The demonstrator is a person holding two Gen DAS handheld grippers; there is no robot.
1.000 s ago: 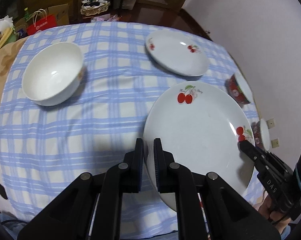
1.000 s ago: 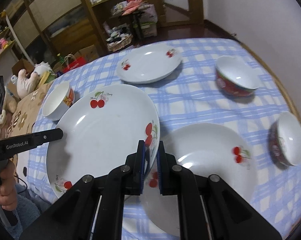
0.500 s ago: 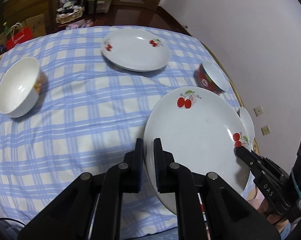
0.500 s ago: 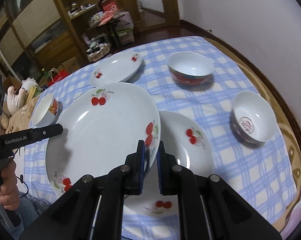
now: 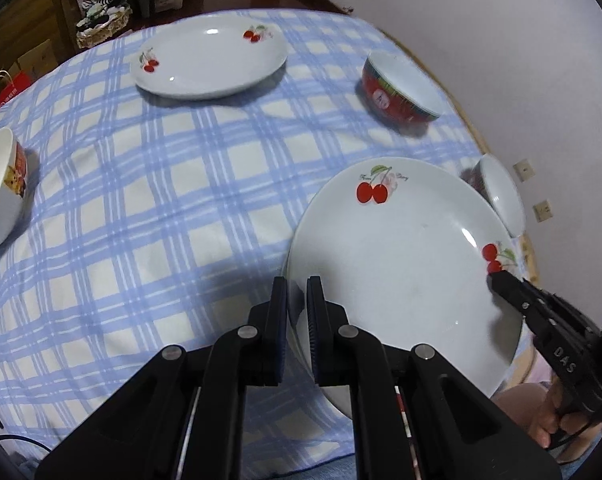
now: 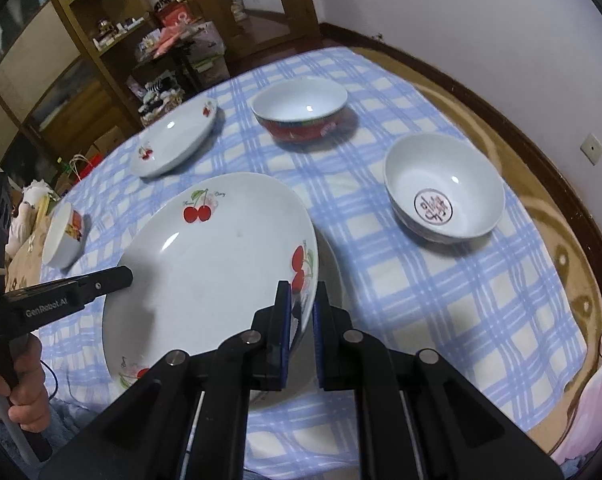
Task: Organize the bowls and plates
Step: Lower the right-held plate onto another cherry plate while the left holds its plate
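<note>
My left gripper (image 5: pixel 297 300) and right gripper (image 6: pixel 301 308) each clamp opposite rims of the large cherry plate (image 6: pixel 209 276), glossy white, held over the blue checked tablecloth (image 5: pixel 141 200). Beyond: second cherry plate (image 5: pixel 209 56), red bowl (image 6: pixel 301 110).

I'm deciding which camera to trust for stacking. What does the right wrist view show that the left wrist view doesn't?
Only the right wrist view: a second plate under the held one, and the red emblem inside the white bowl.
Only the left wrist view: the cloth to the held plate's left.
Both: the large cherry plate, clamped at opposite rims by the left gripper and right gripper, the far cherry plate and the red bowl.
</note>
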